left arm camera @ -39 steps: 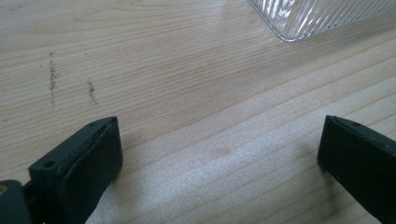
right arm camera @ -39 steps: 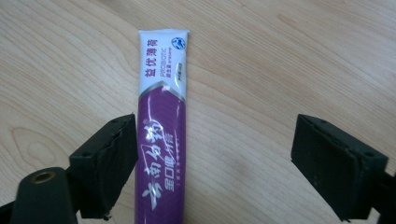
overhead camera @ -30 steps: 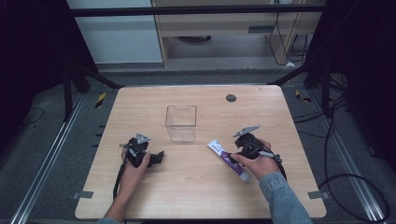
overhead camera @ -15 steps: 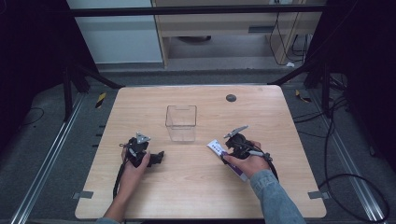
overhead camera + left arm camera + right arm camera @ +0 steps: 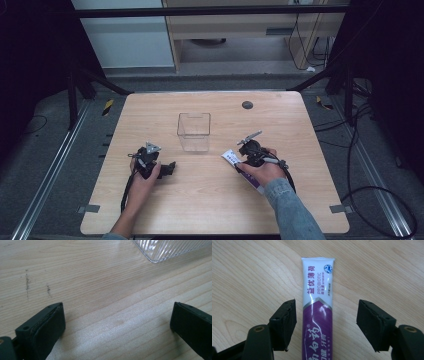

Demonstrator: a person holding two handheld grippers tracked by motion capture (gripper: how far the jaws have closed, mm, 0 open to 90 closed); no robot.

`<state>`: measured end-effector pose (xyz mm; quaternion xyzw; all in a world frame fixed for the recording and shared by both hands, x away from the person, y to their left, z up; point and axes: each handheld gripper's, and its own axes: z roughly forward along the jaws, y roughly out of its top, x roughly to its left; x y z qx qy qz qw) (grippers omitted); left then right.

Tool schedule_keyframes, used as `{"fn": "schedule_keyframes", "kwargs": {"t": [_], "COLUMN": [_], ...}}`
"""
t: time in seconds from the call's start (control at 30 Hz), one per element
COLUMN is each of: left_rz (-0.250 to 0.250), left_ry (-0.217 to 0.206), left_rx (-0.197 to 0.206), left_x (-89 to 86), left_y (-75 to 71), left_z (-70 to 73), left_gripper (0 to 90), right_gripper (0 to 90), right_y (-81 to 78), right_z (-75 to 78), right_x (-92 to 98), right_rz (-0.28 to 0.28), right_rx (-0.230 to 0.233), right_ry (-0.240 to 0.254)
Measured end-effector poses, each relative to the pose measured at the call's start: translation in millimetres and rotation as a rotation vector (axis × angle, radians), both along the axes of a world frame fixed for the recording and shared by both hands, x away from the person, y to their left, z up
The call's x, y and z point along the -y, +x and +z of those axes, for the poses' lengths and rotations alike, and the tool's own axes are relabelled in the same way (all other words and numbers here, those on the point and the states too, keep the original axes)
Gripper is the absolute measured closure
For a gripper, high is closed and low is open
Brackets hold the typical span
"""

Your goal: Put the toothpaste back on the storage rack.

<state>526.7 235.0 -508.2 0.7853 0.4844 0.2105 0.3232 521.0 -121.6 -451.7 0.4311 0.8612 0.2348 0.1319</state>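
Two grippers low over the table (image 5: 150,210): right gripper (image 5: 325,322) straddles the tube (image 5: 318,315) near the right edge, jaws just closing, not yet touching it, lined up to pinch. Left gripper (image 5: 117,325) rests wide open w/ nothing between, by the box (image 5: 194,131) mid-table.

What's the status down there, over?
Right gripper jaws just closing, astride toothpaste tube, not touching. Left gripper open over bare table. Clear box beyond tube; nothing in the way.

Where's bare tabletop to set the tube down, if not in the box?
Bare wood runs along the near edge between the left gripper and toothpaste tube, and beyond the clear box to the far edge. It is crowded around the right gripper.
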Motion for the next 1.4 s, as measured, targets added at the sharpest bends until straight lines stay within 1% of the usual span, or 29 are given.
{"fn": "schedule_keyframes", "kwargs": {"t": [0.13, 0.33, 0.4, 0.67, 0.73, 0.8, 0.9, 1.1, 1.13, 1.4], "left_rz": [0.0, 0.0, 0.0, 0.0, 0.0, 0.0, 0.0, 0.0, 0.0, -0.001], "left_ry": [0.0, 0.0, 0.0, 0.0, 0.0, 0.0, 0.0, 0.0, 0.0, 0.0], "left_rx": [0.0, 0.0, 0.0, -0.001, 0.0, 0.0, 0.0, 0.0, 0.0, 0.0], "left_x": [0.0, 0.0, 0.0, 0.0, 0.0, 0.0, 0.0, 0.0, 0.0, -0.1], "left_y": [0.0, 0.0, 0.0, 0.0, 0.0, 0.0, 0.0, 0.0, 0.0, 0.1], "left_z": [0.0, 0.0, 0.0, 0.0, 0.0, 0.0, 0.0, 0.0, 0.0, 0.0], "left_gripper": [0.0, 0.0, 0.0, 0.0, 0.0, 0.0, 0.0, 0.0, 0.0, 0.0], "right_gripper": [37.1, 42.1, 42.4, 45.4, 45.7, 46.1, 46.4, 47.1, 47.3, 47.7], "right_y": [2.1, 5.7, 7.1, 9.2, 10.0, 10.2, 10.9, 12.5, 12.5, 14.0], "right_z": [0.0, -2.8, -4.8, -9.6, -10.4, -11.2, -12.7, -18.1, -18.5, -18.9], "right_x": [-3.5, -6.3, -7.2, -13.1, -13.1, -13.2, -12.7, -12.8, -13.2, -14.6], "right_rz": [0.011, 0.003, 0.013, 0.018, 0.018, 0.005, 0.011, 0.01, 0.004, 0.009], "right_rx": [-0.009, -0.027, -0.031, -0.052, -0.055, -0.069, -0.068, -0.085, -0.091, -0.101], "right_ry": [-0.006, -0.006, -0.009, -0.01, -0.01, -0.004, -0.008, -0.012, -0.01, -0.007]}}
